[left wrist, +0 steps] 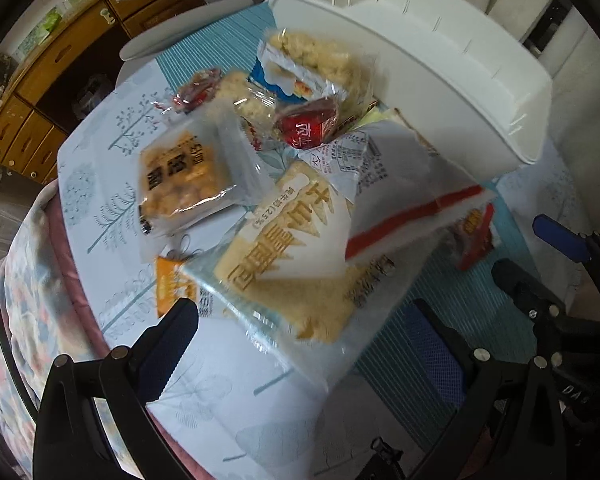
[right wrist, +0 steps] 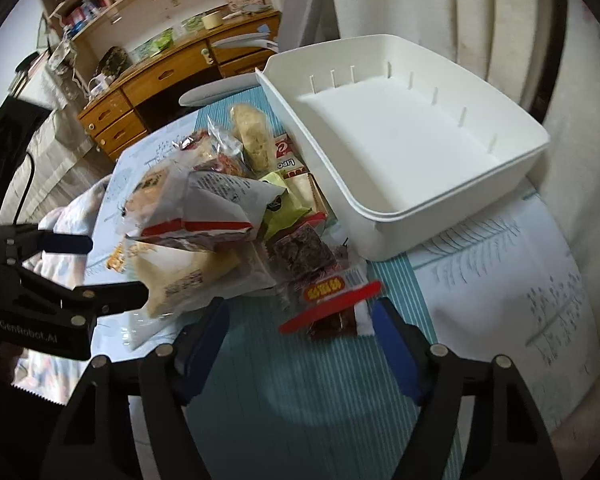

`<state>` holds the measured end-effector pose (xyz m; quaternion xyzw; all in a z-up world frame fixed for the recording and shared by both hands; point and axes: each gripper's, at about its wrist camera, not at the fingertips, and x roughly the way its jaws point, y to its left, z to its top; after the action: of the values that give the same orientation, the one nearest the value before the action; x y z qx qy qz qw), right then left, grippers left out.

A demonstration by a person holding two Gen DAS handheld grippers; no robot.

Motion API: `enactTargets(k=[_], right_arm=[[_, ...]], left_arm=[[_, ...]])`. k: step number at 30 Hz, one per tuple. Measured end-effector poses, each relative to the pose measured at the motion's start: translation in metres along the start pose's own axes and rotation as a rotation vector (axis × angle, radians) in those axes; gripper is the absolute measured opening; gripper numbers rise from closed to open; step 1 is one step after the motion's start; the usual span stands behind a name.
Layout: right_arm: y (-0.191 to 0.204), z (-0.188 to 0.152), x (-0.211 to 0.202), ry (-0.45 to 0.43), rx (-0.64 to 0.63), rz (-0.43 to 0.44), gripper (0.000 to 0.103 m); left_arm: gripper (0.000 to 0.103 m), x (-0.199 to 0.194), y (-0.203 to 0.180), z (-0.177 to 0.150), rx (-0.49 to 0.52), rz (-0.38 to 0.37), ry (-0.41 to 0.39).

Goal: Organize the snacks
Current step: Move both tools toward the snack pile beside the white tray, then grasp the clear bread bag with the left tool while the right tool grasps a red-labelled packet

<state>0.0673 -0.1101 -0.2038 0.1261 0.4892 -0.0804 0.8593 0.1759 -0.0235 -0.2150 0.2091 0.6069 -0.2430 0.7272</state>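
A heap of wrapped snacks lies on the table beside an empty white bin (left wrist: 460,80) (right wrist: 420,200). My left gripper (left wrist: 300,316) (right wrist: 100,270) points down, open, its fingers on either side of the near end of a large beige bread packet (left wrist: 292,248) without pressing it. My right gripper (right wrist: 300,328) (left wrist: 540,256) is open around a small dark snack packet with a red strip (right wrist: 332,304); a gap shows beside the left finger. Behind lie a white wrapper with a red band (left wrist: 412,208) (right wrist: 204,208) and a brown bar packet (right wrist: 300,252).
The table carries a tree-print cloth (left wrist: 112,208) and a teal striped runner (right wrist: 300,392). Its near-left edge drops to patterned bedding (left wrist: 32,288). A grey chair (right wrist: 300,12) and a wooden desk (right wrist: 160,80) stand behind. A pale curtain (right wrist: 500,20) hangs beyond the bin.
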Motion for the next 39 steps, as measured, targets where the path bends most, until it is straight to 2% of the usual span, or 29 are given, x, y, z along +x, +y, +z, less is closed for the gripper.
enactTargets(k=[9, 16, 20, 23, 26, 30, 34, 39], right_arm=[[-0.003, 0.002, 0.039, -0.019, -0.078, 0.004, 0.069], [-0.001, 0.008, 0.054, -0.05, -0.119, 0.005, 0.068], [-0.001, 0.011, 0.063, -0.035, -0.13, 0.011, 0.068], [0.003, 0.011, 0.066, -0.044, -0.16, 0.005, 0.068], [0.003, 0.013, 0.069, -0.046, -0.182, 0.005, 0.068], [0.003, 0.015, 0.072, -0.043, -0.208, 0.018, 0.067], [0.006, 0.016, 0.072, -0.04, -0.236, 0.019, 0.061], [0.012, 0.02, 0.073, -0.016, -0.245, 0.01, 0.055]], left_arm=[[0.102, 0.035, -0.001, 0.02, -0.009, 0.049, 0.055], [0.102, 0.049, -0.004, 0.032, 0.001, 0.048, 0.063], [0.103, 0.057, -0.008, 0.038, 0.011, 0.049, 0.074], [0.103, 0.062, -0.014, 0.041, 0.013, 0.027, 0.082], [0.103, 0.068, -0.011, 0.044, -0.025, -0.038, 0.1], [0.103, 0.072, -0.006, 0.047, -0.051, -0.081, 0.117], [0.102, 0.075, 0.006, 0.047, -0.06, -0.101, 0.125], [0.09, 0.077, 0.015, 0.044, -0.093, -0.131, 0.141]])
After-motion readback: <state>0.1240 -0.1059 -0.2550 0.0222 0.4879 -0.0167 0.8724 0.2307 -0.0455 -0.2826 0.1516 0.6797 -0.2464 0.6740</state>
